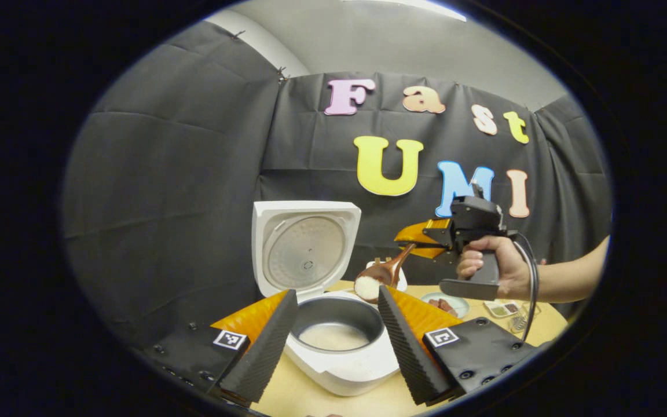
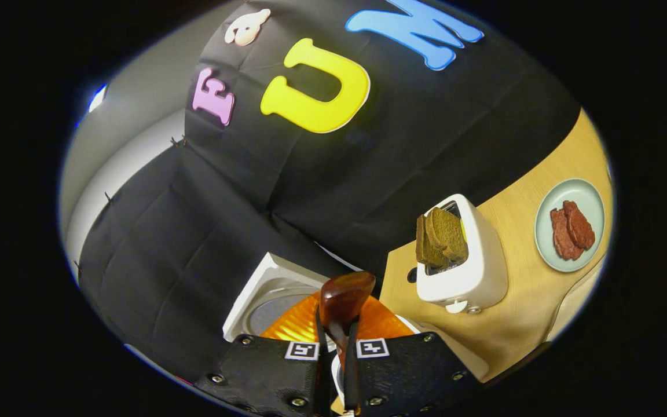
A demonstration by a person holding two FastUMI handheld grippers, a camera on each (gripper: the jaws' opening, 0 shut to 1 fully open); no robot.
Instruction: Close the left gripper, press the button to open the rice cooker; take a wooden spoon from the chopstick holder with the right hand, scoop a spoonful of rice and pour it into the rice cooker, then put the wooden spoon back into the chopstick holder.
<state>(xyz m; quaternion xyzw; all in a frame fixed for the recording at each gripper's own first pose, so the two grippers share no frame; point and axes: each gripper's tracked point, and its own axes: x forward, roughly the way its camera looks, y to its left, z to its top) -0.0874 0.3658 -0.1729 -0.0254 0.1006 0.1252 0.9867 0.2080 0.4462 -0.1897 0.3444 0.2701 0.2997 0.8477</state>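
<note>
In the left gripper view I see my left gripper [image 1: 333,339] with its fingers spread open and holding nothing, and between them stands the rice cooker [image 1: 333,341] on the table [image 1: 542,330], its lid [image 1: 305,249] raised upright and some rice in the inner pot. Farther off, a hand [image 1: 493,266] holds the right gripper [image 1: 411,240], whose fingers are closed on the handle of the wooden spoon [image 1: 381,277]. The spoon's bowl carries white rice [image 1: 366,288] just above the pot's far rim. In the right gripper view a toaster [image 2: 466,260] with bread and a plate [image 2: 548,243] stand on the table.
</note>
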